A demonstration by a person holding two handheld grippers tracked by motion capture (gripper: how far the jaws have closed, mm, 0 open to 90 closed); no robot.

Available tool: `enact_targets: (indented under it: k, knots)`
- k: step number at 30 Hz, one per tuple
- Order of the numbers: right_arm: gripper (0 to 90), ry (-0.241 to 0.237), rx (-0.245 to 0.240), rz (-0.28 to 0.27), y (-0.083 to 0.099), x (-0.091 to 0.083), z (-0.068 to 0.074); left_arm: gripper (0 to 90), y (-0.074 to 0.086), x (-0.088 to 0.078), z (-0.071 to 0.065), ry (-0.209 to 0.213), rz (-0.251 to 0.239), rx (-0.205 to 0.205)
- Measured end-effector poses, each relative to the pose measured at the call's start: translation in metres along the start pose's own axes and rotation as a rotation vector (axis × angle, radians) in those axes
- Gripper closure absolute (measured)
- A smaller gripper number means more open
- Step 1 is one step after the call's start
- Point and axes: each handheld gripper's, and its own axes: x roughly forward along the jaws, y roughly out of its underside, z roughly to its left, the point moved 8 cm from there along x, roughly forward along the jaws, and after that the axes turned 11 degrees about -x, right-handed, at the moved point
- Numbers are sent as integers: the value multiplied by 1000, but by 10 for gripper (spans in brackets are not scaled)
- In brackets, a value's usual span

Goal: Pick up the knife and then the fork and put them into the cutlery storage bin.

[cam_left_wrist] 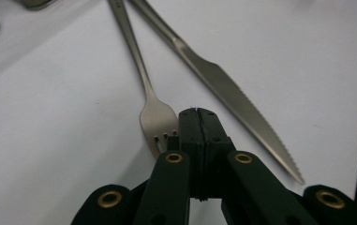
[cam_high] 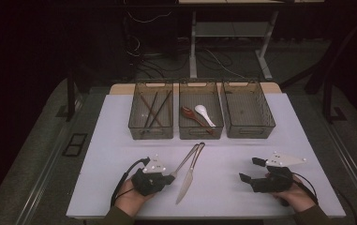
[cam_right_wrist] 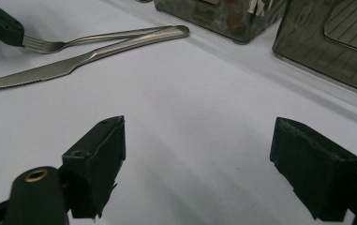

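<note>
Left gripper (cam_high: 169,178) near-left on the table (cam_high: 120,140), jaws pressed together with nothing between them, tips at the tines of the fork (cam_high: 185,161). Right gripper (cam_high: 253,169) near-right, jaws wide apart, empty, resting over bare table. Fork and knife (cam_high: 188,178) lie mid-table, handles meeting at the far end, knife just right of fork. Far row: left bin (cam_high: 136,123) with chopsticks (cam_high: 155,110), middle bin (cam_high: 199,132) with a brown spoon (cam_high: 189,114) and a white spoon (cam_high: 203,114), then right bin (cam_high: 249,110).

Black left gripper (cam_high: 169,178) and right gripper (cam_high: 253,169), brass rivets, grey three-cornered plates, black cables.
</note>
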Motion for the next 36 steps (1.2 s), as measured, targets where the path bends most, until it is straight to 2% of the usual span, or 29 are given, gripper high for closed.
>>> enact_targets:
  k: [3,8,11,14,18,22,26,32,36]
  knots:
    - [181,0,0,0,0,0,0,891,0,-3,8,-23,-3,-11]
    - [181,-1,0,-1,0,0,0,890,1,-9,26,-86,-6,-28]
    - [181,0,2,-1,0,0,0,873,-1,-11,30,-70,-20,-55]
    - [181,-2,0,-2,-1,1,0,797,-9,-10,27,-47,-44,-70]
    - [181,-2,-1,-2,-1,2,0,725,-24,1,28,-41,-46,-91]
    - [181,-3,-2,-1,-1,2,1,724,-34,17,35,-70,-25,-78]
    - [181,-4,2,-4,-1,1,0,724,-39,30,39,-62,-11,-93]
    - [181,-7,-5,-10,-2,0,0,772,-38,41,36,-71,25,-63]
    - [181,-6,-2,-20,-4,0,0,810,-37,43,35,-102,24,-23]
